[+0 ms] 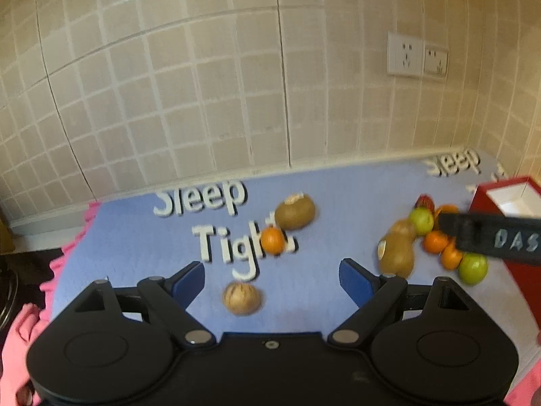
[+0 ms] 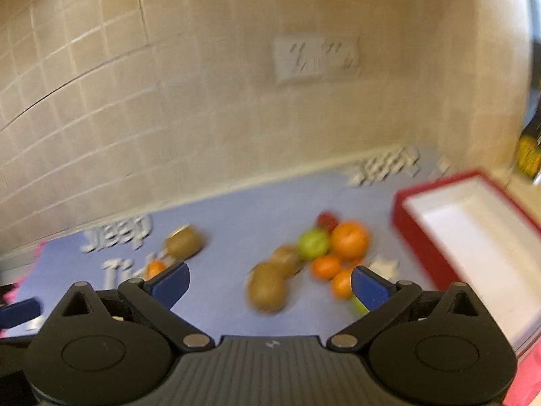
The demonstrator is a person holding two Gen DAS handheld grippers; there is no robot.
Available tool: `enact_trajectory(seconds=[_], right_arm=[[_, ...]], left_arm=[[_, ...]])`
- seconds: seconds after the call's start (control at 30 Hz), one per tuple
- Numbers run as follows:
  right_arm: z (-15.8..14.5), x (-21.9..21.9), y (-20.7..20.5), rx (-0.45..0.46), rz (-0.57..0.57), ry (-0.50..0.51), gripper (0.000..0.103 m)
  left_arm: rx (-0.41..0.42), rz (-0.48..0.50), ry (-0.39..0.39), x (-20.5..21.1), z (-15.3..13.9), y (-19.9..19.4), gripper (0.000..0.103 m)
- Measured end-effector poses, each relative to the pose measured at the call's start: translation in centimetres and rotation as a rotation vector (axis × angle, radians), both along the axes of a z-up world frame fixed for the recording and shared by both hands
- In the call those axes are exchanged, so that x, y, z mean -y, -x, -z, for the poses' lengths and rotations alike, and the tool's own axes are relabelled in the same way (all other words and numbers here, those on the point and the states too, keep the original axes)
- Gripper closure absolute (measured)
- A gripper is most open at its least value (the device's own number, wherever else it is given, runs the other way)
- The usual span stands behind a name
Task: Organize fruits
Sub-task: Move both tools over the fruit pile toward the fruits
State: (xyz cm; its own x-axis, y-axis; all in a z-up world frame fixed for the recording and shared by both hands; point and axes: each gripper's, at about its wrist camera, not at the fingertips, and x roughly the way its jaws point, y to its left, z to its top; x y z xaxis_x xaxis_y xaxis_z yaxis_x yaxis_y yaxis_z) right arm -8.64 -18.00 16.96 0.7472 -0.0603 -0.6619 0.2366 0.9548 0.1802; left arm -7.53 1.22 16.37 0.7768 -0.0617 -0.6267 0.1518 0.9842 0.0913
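Fruits lie on a blue cloth (image 1: pixel 321 189). In the left wrist view, my left gripper (image 1: pixel 272 282) is open above a walnut-like brown fruit (image 1: pixel 242 298); a small orange (image 1: pixel 272 240) and a kiwi (image 1: pixel 295 212) lie beyond it. To the right is a pile with kiwis (image 1: pixel 397 253), green apples (image 1: pixel 473 268), oranges (image 1: pixel 435 241) and a strawberry (image 1: pixel 425 200). My right gripper (image 2: pixel 270 286) is open above the same pile, where a kiwi (image 2: pixel 267 286), a green apple (image 2: pixel 313 243) and a large orange (image 2: pixel 349 239) show. A red box (image 2: pixel 422 250) with a white inside stands at the right.
A tiled wall with white sockets (image 1: pixel 417 55) rises behind the cloth. Pink fabric (image 1: pixel 23 324) borders the cloth at the left. The black body of my other gripper (image 1: pixel 490 237) crosses the right of the left wrist view, in front of the red box (image 1: pixel 483 199).
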Motion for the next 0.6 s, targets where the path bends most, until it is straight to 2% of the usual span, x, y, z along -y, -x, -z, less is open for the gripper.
enact_trajectory(seconds=[0.07, 0.17, 0.6], right_arm=[[-0.4, -1.5, -0.4, -0.062, 0.019, 0.019, 0.0], [-1.0, -3.0, -1.0, -0.095, 0.045, 0.051, 0.0], [-2.1, -5.5, -0.9, -0.101, 0.083, 0.141, 0.0]], left_arm=[[0.016, 0.009, 0.018, -0.5, -0.9, -0.3, 0.001], [0.026, 0.026, 0.013, -0.7, -1.1, -0.7, 0.001], [0.003, 0.095, 0.043, -2.4, -0.9, -2.1, 0.001]])
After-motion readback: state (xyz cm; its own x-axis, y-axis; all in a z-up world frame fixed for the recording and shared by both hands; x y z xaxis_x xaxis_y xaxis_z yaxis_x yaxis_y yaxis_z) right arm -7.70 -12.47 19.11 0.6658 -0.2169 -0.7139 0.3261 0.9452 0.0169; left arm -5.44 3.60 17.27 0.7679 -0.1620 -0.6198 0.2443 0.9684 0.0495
